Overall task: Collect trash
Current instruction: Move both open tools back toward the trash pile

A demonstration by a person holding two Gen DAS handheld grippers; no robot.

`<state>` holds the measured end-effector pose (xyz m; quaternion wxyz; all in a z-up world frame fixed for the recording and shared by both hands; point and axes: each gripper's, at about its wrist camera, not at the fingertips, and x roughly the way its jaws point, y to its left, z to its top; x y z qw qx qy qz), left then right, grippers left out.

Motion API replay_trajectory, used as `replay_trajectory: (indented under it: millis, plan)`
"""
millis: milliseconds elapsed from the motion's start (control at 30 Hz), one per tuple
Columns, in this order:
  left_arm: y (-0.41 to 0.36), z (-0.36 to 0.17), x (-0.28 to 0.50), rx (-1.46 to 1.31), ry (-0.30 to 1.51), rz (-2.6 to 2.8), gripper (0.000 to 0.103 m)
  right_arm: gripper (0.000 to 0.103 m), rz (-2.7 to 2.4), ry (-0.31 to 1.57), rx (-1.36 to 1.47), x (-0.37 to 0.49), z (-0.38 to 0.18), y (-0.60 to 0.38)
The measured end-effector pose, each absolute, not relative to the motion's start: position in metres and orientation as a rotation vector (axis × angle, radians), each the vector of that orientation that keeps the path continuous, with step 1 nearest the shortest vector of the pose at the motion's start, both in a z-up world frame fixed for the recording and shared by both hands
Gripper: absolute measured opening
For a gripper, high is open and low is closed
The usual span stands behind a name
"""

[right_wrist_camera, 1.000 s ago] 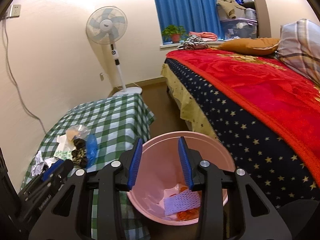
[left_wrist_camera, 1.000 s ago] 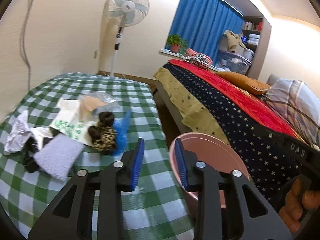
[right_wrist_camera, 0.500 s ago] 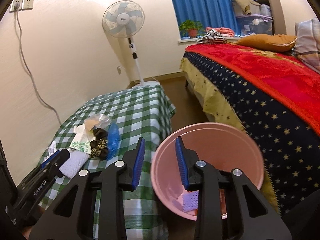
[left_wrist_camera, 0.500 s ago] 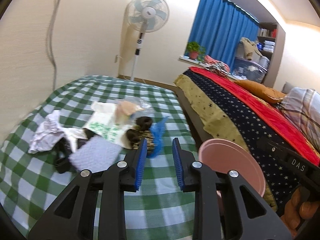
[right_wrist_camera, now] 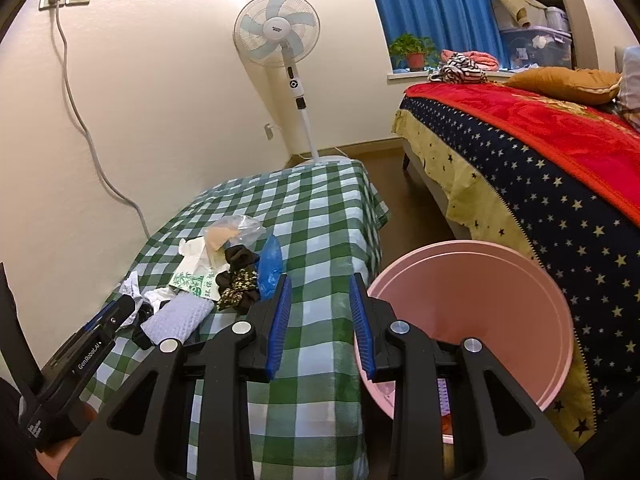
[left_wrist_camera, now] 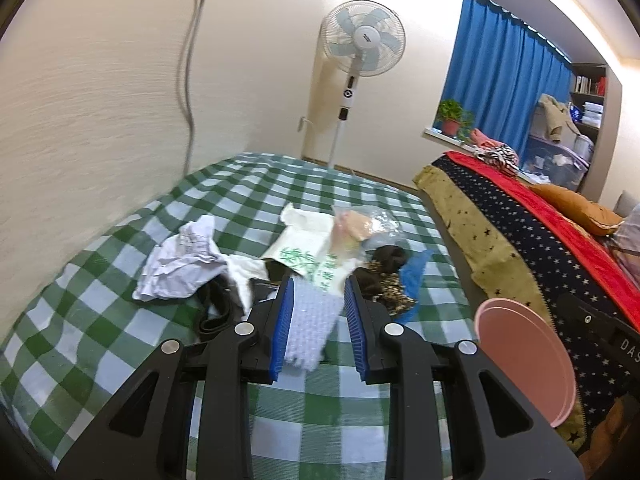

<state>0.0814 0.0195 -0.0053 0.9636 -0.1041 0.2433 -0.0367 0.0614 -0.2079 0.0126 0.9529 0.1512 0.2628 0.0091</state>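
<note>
The left gripper [left_wrist_camera: 316,322] has swung from the pink bin [left_wrist_camera: 524,360] toward the foam pad [left_wrist_camera: 310,324], jaws apart, narrowing; closing early could snag neighbouring litter.

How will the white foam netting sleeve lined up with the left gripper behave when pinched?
The foam netting sleeve looks airy and knobbly, so probably very light and squashy. It lies limp on the checked cloth, so it would likely bend and dangle.
</note>
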Motion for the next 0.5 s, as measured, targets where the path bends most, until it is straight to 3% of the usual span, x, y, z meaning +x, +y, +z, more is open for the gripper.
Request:
replay_trajectory:
  millis: [500]
  plan:
    - [0.056,-0.015,0.089,-0.222,0.483,0.101,0.026,0.03,0.149,0.545,0.267,0.094,0.005,-0.156]
